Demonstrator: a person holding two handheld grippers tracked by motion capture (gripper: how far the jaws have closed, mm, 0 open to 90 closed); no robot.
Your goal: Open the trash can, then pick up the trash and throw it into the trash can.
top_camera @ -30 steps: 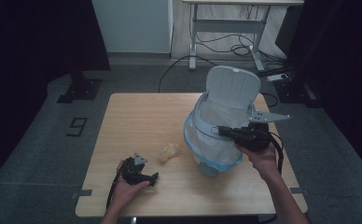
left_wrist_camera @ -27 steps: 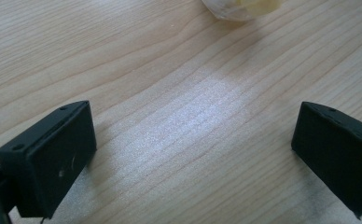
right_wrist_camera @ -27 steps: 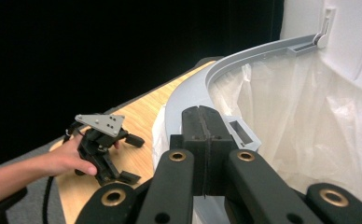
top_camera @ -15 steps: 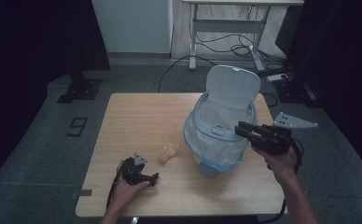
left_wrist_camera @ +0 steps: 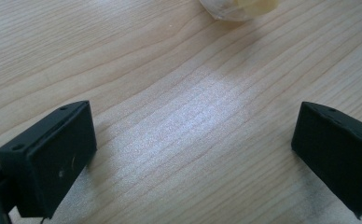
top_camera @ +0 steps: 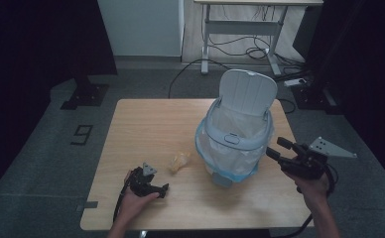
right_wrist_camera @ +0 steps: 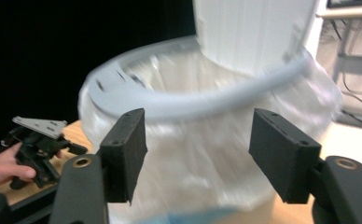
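The wooden table (top_camera: 146,119) carries a white bin (top_camera: 236,134) on its right half, lid tipped up at the back and a clear liner folded over the rim. The right gripper (top_camera: 279,148) hangs just right of the bin, its jaws spread wide and grasping nothing — pointed at the liner wall. The left gripper (top_camera: 164,187) rests at the near left edge, jaws likewise parted and bare, with a small crumpled yellowish scrap (top_camera: 178,161) just beyond it — near the bin's base

Digit 9 marked on the grey floor (top_camera: 41,148), left of the wooden table (top_camera: 146,124)
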